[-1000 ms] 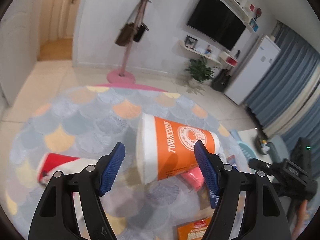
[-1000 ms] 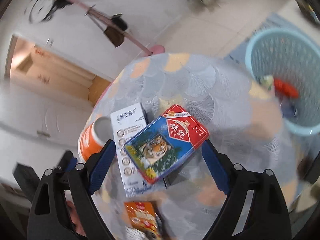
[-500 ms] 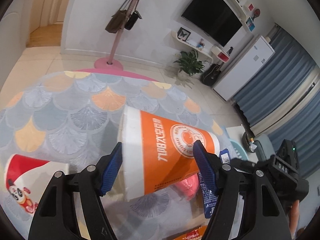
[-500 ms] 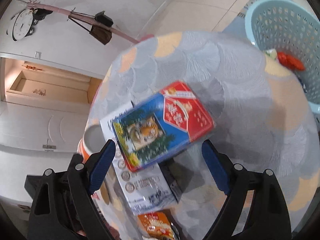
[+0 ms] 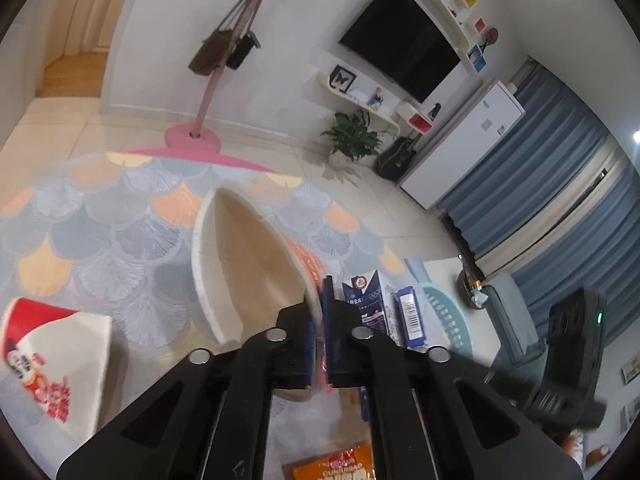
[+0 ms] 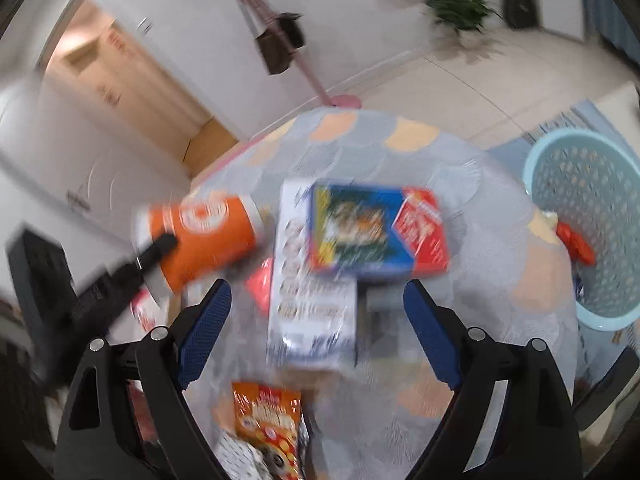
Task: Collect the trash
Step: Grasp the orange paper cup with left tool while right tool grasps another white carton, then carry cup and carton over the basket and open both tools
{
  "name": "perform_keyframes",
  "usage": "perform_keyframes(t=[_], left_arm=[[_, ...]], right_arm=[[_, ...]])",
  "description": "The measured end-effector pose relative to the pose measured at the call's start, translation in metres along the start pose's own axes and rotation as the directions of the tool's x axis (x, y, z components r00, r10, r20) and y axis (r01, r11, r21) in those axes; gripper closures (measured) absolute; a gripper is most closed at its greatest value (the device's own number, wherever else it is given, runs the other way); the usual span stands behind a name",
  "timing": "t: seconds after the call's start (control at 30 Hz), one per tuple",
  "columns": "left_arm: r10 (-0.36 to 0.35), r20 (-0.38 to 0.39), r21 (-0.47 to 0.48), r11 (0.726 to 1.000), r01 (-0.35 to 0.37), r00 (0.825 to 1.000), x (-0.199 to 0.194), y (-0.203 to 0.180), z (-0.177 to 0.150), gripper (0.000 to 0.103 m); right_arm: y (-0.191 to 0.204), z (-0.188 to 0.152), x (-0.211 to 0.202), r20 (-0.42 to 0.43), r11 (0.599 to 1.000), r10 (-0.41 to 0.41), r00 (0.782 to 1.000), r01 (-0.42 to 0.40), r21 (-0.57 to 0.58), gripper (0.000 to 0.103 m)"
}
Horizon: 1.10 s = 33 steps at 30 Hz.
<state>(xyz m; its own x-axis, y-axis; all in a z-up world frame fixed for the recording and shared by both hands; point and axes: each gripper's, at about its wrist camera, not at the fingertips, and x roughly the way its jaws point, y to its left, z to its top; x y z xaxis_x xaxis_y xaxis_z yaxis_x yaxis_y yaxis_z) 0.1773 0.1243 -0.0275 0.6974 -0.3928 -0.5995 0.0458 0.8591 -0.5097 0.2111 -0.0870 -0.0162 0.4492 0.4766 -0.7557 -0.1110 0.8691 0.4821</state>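
An orange paper cup (image 5: 248,264) shows its open mouth to the left wrist camera. My left gripper (image 5: 320,308) has its jaws closing tight on the cup's wall, with only that thin wall between the pads. In the blurred right wrist view the same cup (image 6: 204,236) hangs tilted with a black finger of the left gripper (image 6: 160,246) on it. My right gripper (image 6: 316,285) stands wide open above a white carton (image 6: 312,300) and a blue-and-red tiger box (image 6: 376,232), touching neither. An orange snack packet (image 6: 268,412) lies nearer the camera.
A light blue mesh basket (image 6: 588,224) with a red wrapper (image 6: 576,240) inside stands right of the patterned rug (image 5: 100,220). A red-and-white cup (image 5: 48,360) lies at the left. A pink coat stand (image 5: 212,80) rises beyond the rug.
My left gripper has shut on the orange cup, which now turns its mouth toward the camera. The right gripper has rolled and shifted, still open over the boxes.
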Motion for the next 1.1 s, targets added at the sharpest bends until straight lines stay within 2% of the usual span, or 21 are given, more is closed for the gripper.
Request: perform_keyframes(t=[0.1, 0.2, 0.3, 0.43, 0.5, 0.57, 0.6, 0.73, 1.03, 1.1], left_arm=[[0.011, 0.031, 0.02, 1.0, -0.012, 0.999, -0.016, -0.006, -0.005, 0.102], [0.061, 0.071, 0.066, 0.996, -0.066, 0.996, -0.035, -0.012, -0.013, 0.102], [0.131, 0.103, 0.121, 0.982, -0.143, 0.986, -0.052, -0.017, -0.022, 0.102], [0.163, 0.11, 0.152, 0.972, -0.179, 0.98, -0.06, -0.015, -0.033, 0.102], [0.162, 0.105, 0.152, 0.972, -0.177, 0.981, -0.06, -0.012, -0.036, 0.102], [0.159, 0.093, 0.151, 0.973, -0.172, 0.983, -0.058, -0.008, -0.039, 0.102], [0.164, 0.086, 0.15, 0.973, -0.175, 0.983, -0.057, -0.007, -0.041, 0.102], [0.161, 0.076, 0.139, 0.975, -0.171, 0.984, -0.056, -0.004, -0.045, 0.102], [0.138, 0.12, 0.165, 0.974, -0.156, 0.983, -0.066, -0.021, -0.045, 0.102], [0.124, 0.134, 0.175, 0.974, -0.147, 0.983, -0.07, -0.029, -0.045, 0.102]], right_arm=[[0.009, -0.009, 0.008, -0.001, 0.999, -0.017, 1.0, 0.017, -0.043, 0.019], [0.014, -0.011, 0.019, -0.014, 0.998, -0.021, 1.0, 0.02, -0.055, 0.019], [0.022, -0.009, 0.028, 0.022, 0.992, -0.081, 0.996, 0.083, -0.099, 0.019], [0.029, -0.008, 0.04, 0.029, 0.985, -0.098, 0.995, 0.101, -0.137, 0.02], [0.034, -0.011, 0.042, 0.048, 0.977, -0.126, 0.991, 0.132, -0.17, 0.026], [0.037, -0.014, 0.044, 0.045, 0.969, -0.138, 0.989, 0.145, -0.2, 0.043], [0.038, -0.015, 0.045, 0.038, 0.966, -0.14, 0.989, 0.145, -0.212, 0.046], [0.038, -0.022, 0.04, 0.029, 0.963, -0.119, 0.992, 0.123, -0.241, 0.053], [0.045, -0.033, -0.006, 0.053, 0.963, 0.016, 0.998, -0.001, -0.271, 0.053], [0.048, -0.035, -0.023, 0.085, 0.958, 0.035, 0.996, -0.009, -0.288, 0.053]])
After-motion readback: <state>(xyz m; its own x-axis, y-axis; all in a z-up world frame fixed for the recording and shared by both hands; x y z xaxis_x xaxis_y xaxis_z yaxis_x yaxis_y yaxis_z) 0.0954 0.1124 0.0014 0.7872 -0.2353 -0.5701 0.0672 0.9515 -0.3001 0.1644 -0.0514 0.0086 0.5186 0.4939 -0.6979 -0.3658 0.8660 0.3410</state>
